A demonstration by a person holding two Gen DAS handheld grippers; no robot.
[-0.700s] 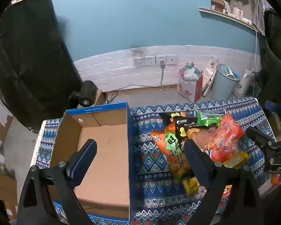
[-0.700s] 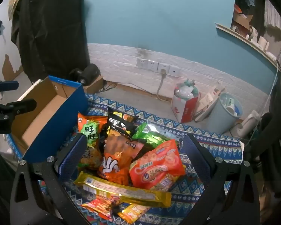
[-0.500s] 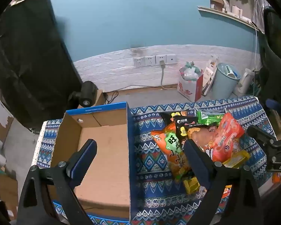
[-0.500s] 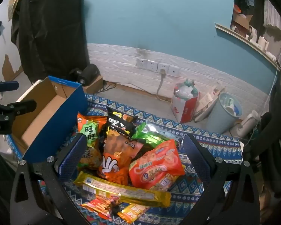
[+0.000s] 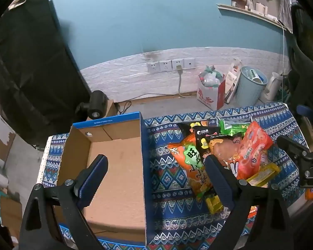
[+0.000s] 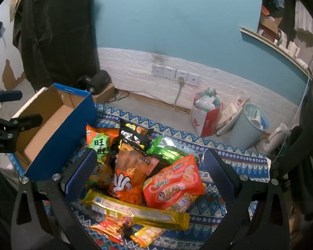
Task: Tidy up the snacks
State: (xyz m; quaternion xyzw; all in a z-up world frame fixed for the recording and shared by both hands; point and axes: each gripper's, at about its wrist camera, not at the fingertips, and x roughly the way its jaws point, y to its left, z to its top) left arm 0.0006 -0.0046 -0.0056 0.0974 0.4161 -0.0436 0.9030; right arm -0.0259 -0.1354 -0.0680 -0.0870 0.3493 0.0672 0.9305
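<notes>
A pile of snack packets lies on a blue patterned cloth: an orange-and-green bag, a black bag, green packets, an orange-red bag and a long yellow bar. An empty blue-sided cardboard box stands left of the pile. My left gripper is open, above the box's right wall. My right gripper is open above the pile, holding nothing. The left gripper also shows at the left edge of the right wrist view.
Beyond the cloth is a floor with a red-and-white bag of rubbish, a pale blue bin and a white kettle. A black lamp-like device sits behind the box. A wall with sockets stands at the back.
Almost nothing has moved. Both grippers stay open and hover in the same places; the views shift only slightly.
</notes>
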